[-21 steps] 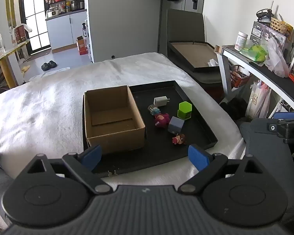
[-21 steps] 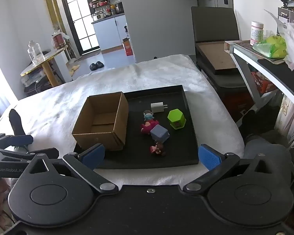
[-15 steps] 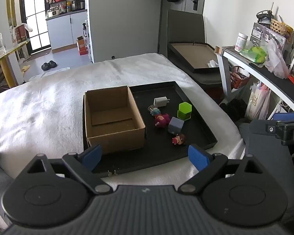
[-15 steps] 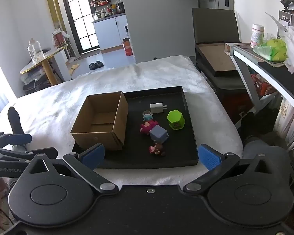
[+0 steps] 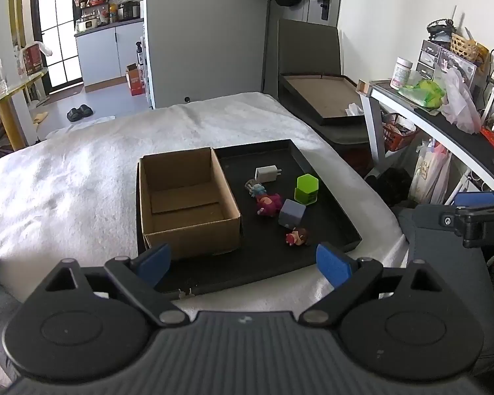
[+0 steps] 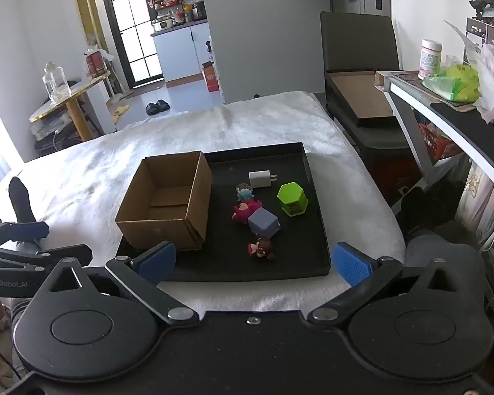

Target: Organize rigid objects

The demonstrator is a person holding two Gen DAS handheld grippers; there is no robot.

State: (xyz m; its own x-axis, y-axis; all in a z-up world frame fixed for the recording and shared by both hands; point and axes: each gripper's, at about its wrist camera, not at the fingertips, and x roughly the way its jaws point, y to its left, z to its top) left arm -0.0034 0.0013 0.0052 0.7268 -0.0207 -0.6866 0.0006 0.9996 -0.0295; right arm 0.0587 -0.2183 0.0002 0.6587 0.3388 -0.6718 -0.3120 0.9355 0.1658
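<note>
Fingers [image 6: 154,260] beside "GenRobot.AI" left gripper [image 6: 19,240]

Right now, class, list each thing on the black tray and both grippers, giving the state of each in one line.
cardboard box: open, upright, nothing inside.
white charger: lying flat, prongs out.
green hexagonal block: standing upright.
grey-blue cube: tilted against the pink figure.
pink figure: lying down.
small brown figure: lying down.
left gripper: fingers open, holding nothing.
right gripper: fingers open, holding nothing.
</note>
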